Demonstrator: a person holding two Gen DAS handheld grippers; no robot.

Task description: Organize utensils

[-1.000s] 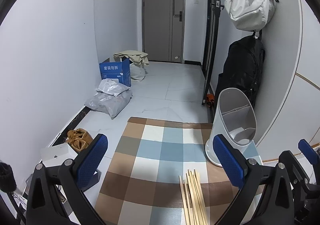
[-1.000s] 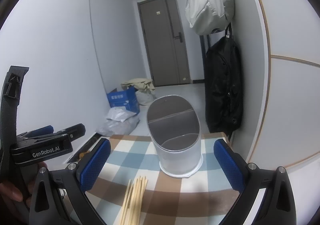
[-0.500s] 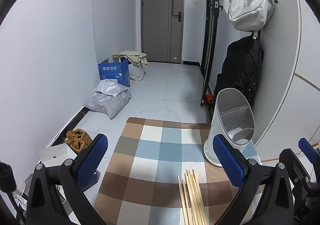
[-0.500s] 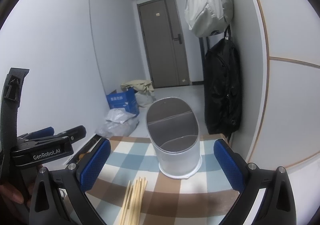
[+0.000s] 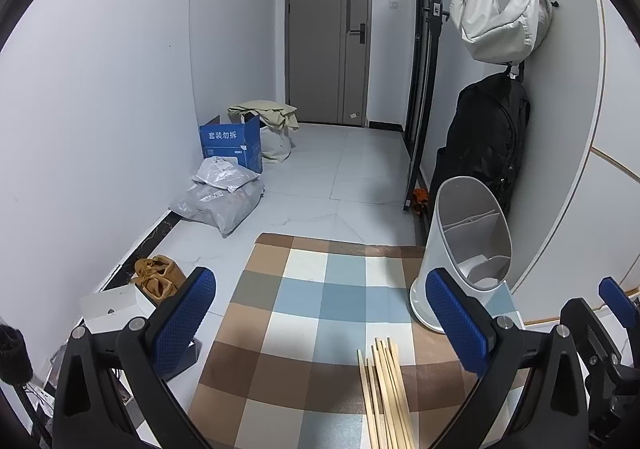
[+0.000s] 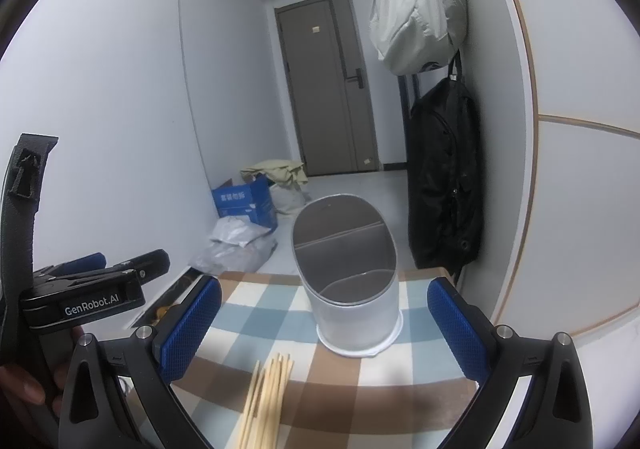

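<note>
A bundle of pale wooden chopsticks point(image 5: 386, 393) point(image 6: 266, 393) lies on a checked blue, brown and white cloth point(image 5: 320, 313) point(image 6: 360, 401). A white oval utensil holder point(image 5: 466, 253) point(image 6: 350, 285) with inner dividers stands upright at the cloth's far right; no utensil shows inside it. My left gripper point(image 5: 324, 321) hovers open above the cloth, the chopsticks lying below between its blue pads. My right gripper point(image 6: 324, 323) is open too, facing the holder, with the chopsticks low between its fingers. Neither holds anything.
The table stands against a white wall at the right, where a black backpack point(image 5: 484, 145) and a white bag point(image 5: 502, 15) hang. On the floor beyond are a blue box point(image 5: 232, 143), grey parcels point(image 5: 220, 199) and brown shoes point(image 5: 154, 277). A hand point(image 6: 24, 389) holds the left gripper.
Both cameras have pulled back and risen slightly; the holder and chopsticks sit a little lower and farther in view. Both grippers stayed open.
</note>
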